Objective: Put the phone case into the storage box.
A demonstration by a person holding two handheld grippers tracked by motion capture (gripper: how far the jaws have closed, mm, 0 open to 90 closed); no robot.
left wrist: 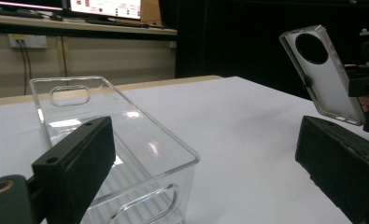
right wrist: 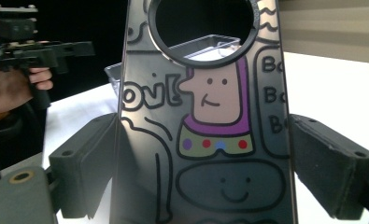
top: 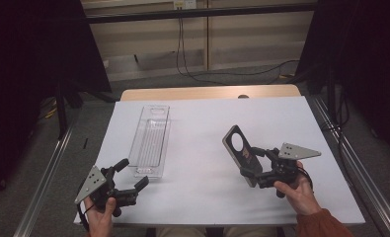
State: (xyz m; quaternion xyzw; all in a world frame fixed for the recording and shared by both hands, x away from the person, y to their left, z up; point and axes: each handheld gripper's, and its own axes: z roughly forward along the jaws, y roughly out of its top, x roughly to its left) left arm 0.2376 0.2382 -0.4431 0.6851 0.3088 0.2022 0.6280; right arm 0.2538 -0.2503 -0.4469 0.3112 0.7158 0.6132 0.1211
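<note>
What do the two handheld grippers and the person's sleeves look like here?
Both the left gripper and the right gripper are black pistol-grip frames, each topped by a grey three-cornered plate dotted with small holes. Their tongs end in thick black blocky pads with a small screw hole. A dark cable loops beside the right one. A rust-orange sleeve covers the right forearm.

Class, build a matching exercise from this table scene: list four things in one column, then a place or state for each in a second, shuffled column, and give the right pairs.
Things
1. phone case
2. clear plastic tray
3. left gripper
4. right gripper

Places or states
A. open, holding nothing, beside the tray's near end
B. lying empty on the white table
C. held tilted above the table
D. shut on the case's long edges

Pairs: 1-C, 2-B, 3-A, 4-D
</note>
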